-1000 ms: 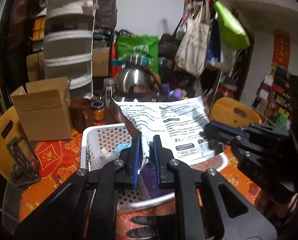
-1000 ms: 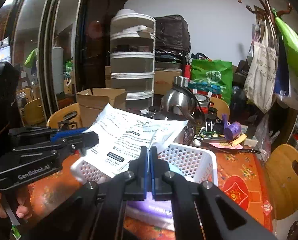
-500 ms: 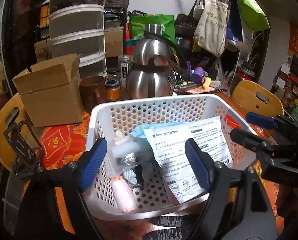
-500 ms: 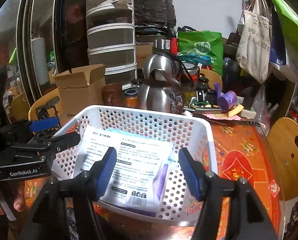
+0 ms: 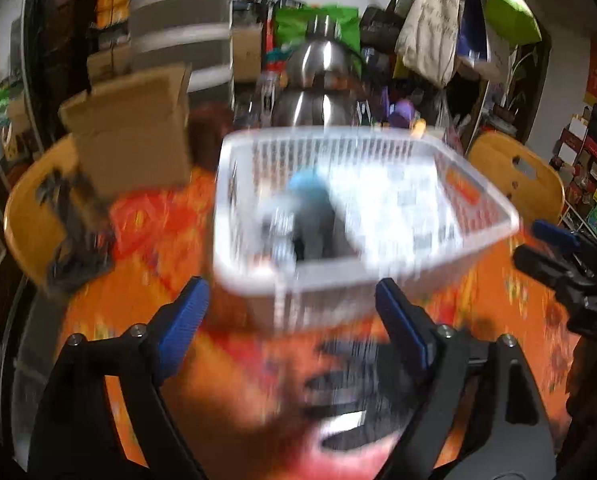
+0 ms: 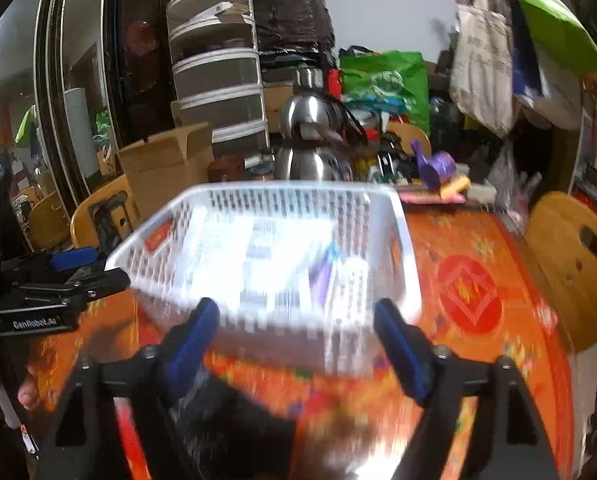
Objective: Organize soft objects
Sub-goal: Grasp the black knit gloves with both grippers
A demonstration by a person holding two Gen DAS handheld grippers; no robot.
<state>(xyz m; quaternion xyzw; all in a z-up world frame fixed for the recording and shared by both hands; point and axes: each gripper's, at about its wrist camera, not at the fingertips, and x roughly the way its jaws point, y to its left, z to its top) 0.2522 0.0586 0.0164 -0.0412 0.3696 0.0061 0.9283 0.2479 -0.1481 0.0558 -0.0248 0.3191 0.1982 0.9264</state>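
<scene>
A white perforated plastic basket (image 5: 494, 216) stands on the orange patterned tablecloth (image 5: 154, 248); it also shows in the right wrist view (image 6: 406, 248). Inside lie a white printed packet (image 6: 254, 256), a light blue soft item (image 5: 310, 192) and a purple item (image 6: 322, 276), all blurred. My left gripper (image 5: 294, 320) is open and empty, just short of the basket's near wall. My right gripper (image 6: 298, 340) is open and empty, also before the near wall. A dark glove-like object (image 5: 350, 388) lies on the cloth under my left gripper.
Behind the basket stand a steel kettle (image 6: 314, 140), a cardboard box (image 5: 134, 132), stacked drawers (image 6: 218, 76) and a green bag (image 6: 386, 80). Wooden chair backs (image 6: 570, 260) flank the table. Bags hang at the upper right.
Both grippers let go of the white printed packet, which dropped into the basket, then opened wide and pulled back toward the near side. The views are now motion-blurred.
</scene>
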